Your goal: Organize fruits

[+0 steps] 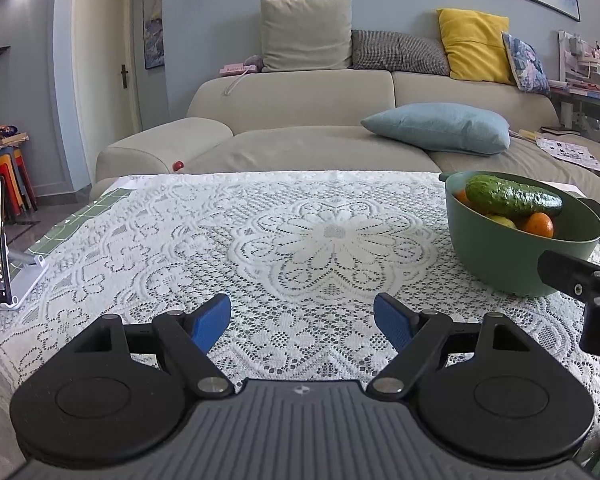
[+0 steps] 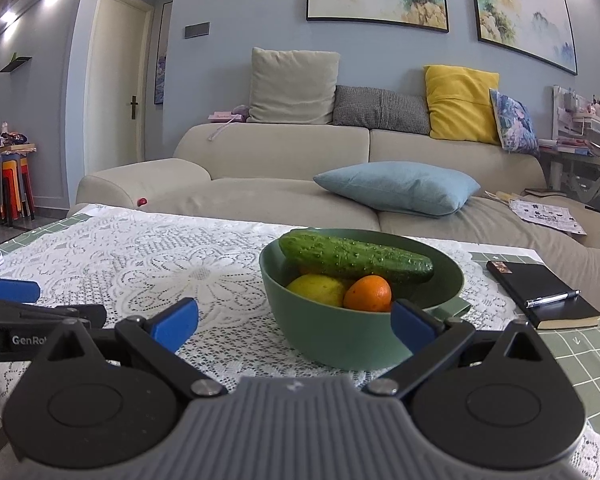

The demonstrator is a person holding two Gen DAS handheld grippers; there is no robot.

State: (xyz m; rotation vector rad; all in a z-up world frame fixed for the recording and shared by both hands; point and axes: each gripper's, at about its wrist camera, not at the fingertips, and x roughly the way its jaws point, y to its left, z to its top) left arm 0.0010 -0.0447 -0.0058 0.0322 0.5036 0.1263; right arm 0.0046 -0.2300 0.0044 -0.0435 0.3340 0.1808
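bottom of the left wrist view: left hand-held gripper (image 1: 302, 322) is spread wide w/ nothing between its blue pads, hovering low over the lace cloth (image 1: 236, 240) on the bench (image 2: 560, 364). bottom of the right wrist view: right hand-held gripper (image 2: 294, 322) is also wide and empty, lined up on the near wall of the green bowl (image 2: 340, 344), which fills the centre of that frame; its right pad looks close to the bowl wall, can't tell if touching

inside the bowl: orange (image 2: 367, 293) at the near rim, lemon (image 2: 318, 289) just left of it, and a cucumber (image 2: 356, 260) lying across the top, tilted, its left end raised over the rim. another orange bit shows under the cucumber in the left wrist view, partly hidden

risks from here, as i judge it:
- cucumber rests on round fruit, so pulling the orange or lemon first could make it roll off & out of the bowl
- bowl sits on loose lace; a push from the right gripper might slide it or bunch the cloth
- the 2 grippers are close, left one's tip shows at the left edge of the right wrist view, so reaching together may clash
- notebook w/ pen (image 2: 544, 294) at right, near the bowl, could get knocked

farther back, sofa w/ a blue cushion (image 2: 396, 186), well apart
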